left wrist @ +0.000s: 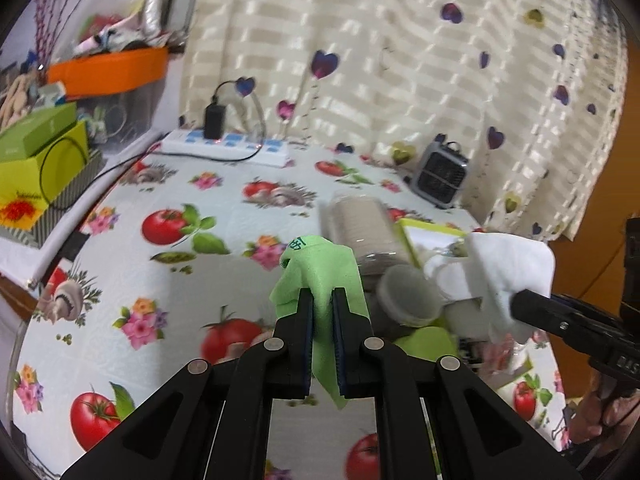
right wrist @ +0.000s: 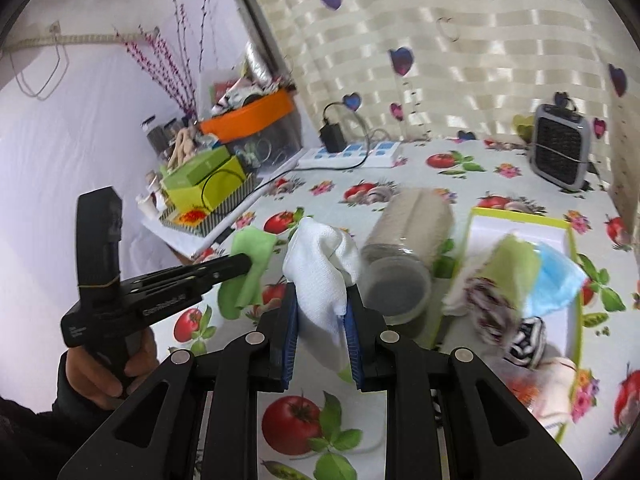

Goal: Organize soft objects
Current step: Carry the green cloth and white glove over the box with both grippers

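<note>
We have a cloth in each claw, both lifted clear of the tablecloth [left wrist: 120, 292]. Our left claw [left wrist: 322, 296] is pressed together on a green cloth [left wrist: 316, 268], which bunches above the tips and hangs in a tail below them. Our right claw [right wrist: 320, 292] is pinching a white cloth [right wrist: 320, 264], a thicker wad that keeps the jaws partly apart. The two cloths hang near each other but apart, left of a clear jar [right wrist: 404, 248] lying on its side.

Just right of the jar is a green-rimmed box [right wrist: 520, 220] that already holds soft things: a folded green piece, a blue mask [right wrist: 560, 280] and some striped fabric. We judge that box to be where these cloths belong, though the task does not name it.

To do this well, we should keep both pinches firm and carry the cloths high enough that the hanging tails clear the jar and the box rim. We should go in one at a time, the white cloth first since it is nearer, and let go only once the cloth is low over the pile
</note>
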`<state>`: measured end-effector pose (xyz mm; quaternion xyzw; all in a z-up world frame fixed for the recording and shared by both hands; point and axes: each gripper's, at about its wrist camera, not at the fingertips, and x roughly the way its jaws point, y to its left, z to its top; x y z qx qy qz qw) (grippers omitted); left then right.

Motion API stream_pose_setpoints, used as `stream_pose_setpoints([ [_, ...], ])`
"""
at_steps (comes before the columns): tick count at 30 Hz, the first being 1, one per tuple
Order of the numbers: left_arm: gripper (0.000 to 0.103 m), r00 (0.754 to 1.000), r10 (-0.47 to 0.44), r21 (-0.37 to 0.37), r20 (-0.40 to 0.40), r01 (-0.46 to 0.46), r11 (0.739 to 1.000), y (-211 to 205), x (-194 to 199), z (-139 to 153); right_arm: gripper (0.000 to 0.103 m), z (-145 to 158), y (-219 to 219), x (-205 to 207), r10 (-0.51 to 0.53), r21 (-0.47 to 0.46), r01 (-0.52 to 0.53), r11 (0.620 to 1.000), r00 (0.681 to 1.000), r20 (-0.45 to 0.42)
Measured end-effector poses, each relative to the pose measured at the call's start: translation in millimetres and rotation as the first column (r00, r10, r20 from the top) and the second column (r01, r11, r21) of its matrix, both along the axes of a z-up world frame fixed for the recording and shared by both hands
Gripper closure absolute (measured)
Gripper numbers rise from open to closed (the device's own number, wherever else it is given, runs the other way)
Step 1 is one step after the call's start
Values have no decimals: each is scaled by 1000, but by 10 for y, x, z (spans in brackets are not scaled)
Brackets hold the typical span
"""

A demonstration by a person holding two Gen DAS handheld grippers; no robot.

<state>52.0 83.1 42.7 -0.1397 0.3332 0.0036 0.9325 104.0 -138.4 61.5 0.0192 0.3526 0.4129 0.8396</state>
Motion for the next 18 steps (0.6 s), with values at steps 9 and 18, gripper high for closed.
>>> stream_pose_setpoints([
  [9, 94, 995, -92, 7, 39, 91, 996, -423, 38, 187, 81, 56, -516, 23, -116, 53, 116, 992, 993, 1],
  [18, 94, 981, -179, 13, 69, 178, 984, -782, 124, 316, 81, 99, -978, 81, -229, 97, 229, 969, 973, -5],
])
